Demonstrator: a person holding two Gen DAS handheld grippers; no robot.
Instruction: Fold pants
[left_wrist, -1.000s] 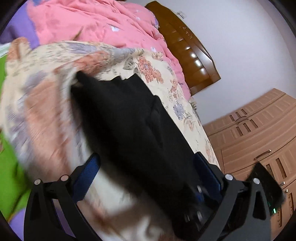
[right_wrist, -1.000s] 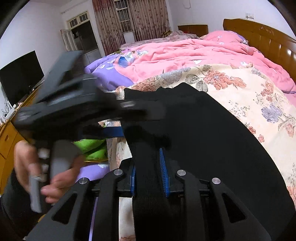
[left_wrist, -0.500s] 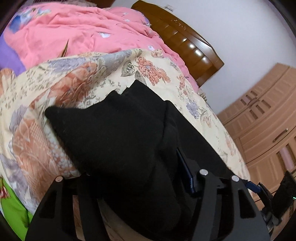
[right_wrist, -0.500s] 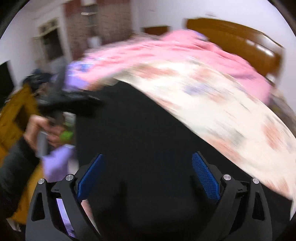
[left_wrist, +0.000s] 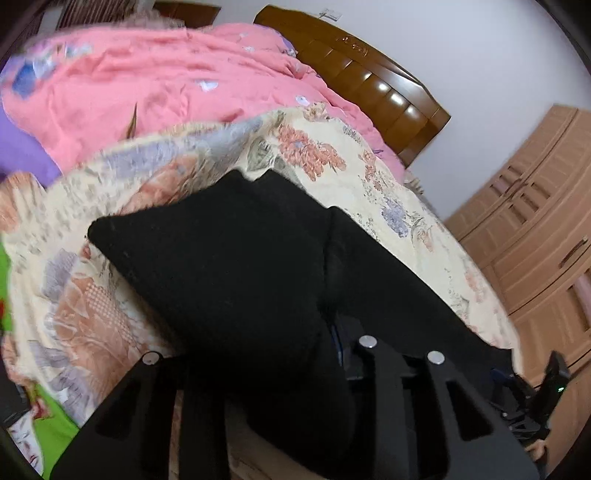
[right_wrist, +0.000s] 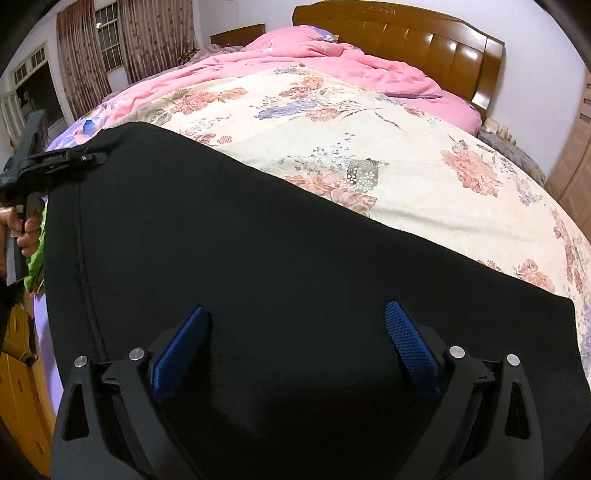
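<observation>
Black pants (right_wrist: 258, 240) lie spread across the near side of the floral bedsheet (right_wrist: 369, 122). My right gripper (right_wrist: 295, 343) is open, its blue pads (right_wrist: 410, 343) wide apart just above the flat cloth. My left gripper (left_wrist: 280, 354) is shut on a bunched fold of the pants (left_wrist: 229, 266), which drapes over its fingers and hides the tips. The left gripper also shows in the right wrist view (right_wrist: 62, 158) at the pants' far left corner, held by a hand.
A pink quilt (right_wrist: 303, 51) is piled toward the wooden headboard (right_wrist: 424, 40). A light wood wardrobe (left_wrist: 535, 236) stands right of the bed. Green cloth (left_wrist: 48, 428) and purple bedding (left_wrist: 22, 147) lie off the left edge.
My right gripper let go of the pants, opened wide and drew back over the flat cloth. My left gripper closed on a fold of the pants and holds it bunched.
</observation>
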